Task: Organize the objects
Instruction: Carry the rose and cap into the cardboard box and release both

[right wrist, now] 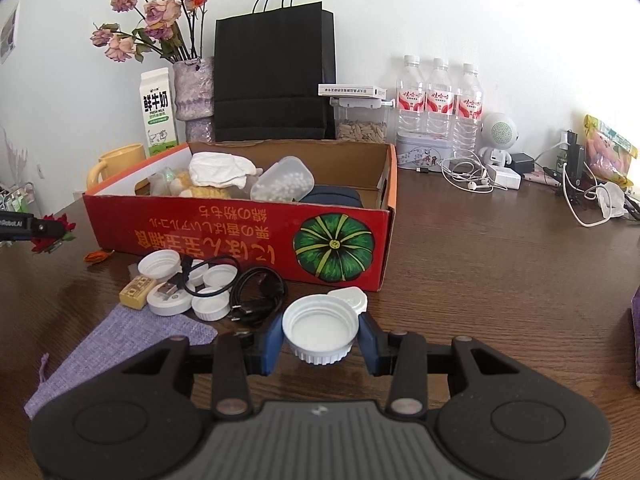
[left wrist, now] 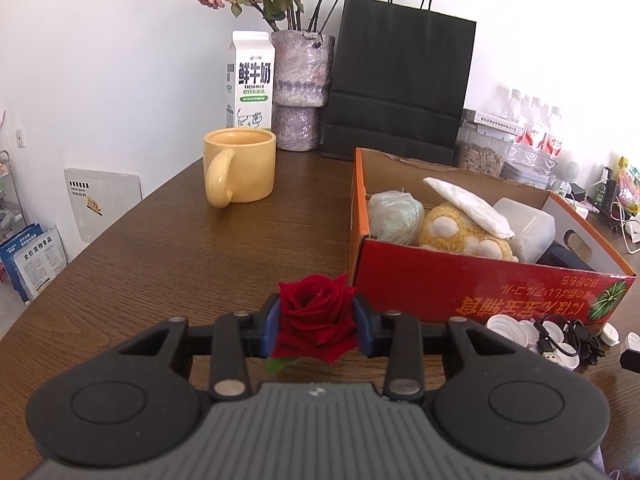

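Note:
My left gripper point(left wrist: 317, 326) is shut on a red rose point(left wrist: 316, 314) just left of the red cardboard box point(left wrist: 480, 292); the rose also shows in the right wrist view point(right wrist: 54, 230). My right gripper point(right wrist: 320, 338) is shut on a white bottle cap point(right wrist: 320, 330), held above the table in front of the box point(right wrist: 240, 236). The box holds a yellow plush toy point(left wrist: 460, 236), a wrapped ball point(left wrist: 394, 216), white tissue point(right wrist: 220, 168) and a plastic container of beads point(right wrist: 284, 182).
Loose white caps point(right wrist: 188, 292), a black cable point(right wrist: 256, 292), a yellow block point(right wrist: 137, 291) and a purple pouch point(right wrist: 128, 344) lie on the wooden table point(right wrist: 500, 272). A yellow mug point(left wrist: 240, 166), milk carton point(left wrist: 251, 80), vase point(left wrist: 302, 88), black bag point(left wrist: 400, 76) and water bottles point(right wrist: 438, 100) stand behind.

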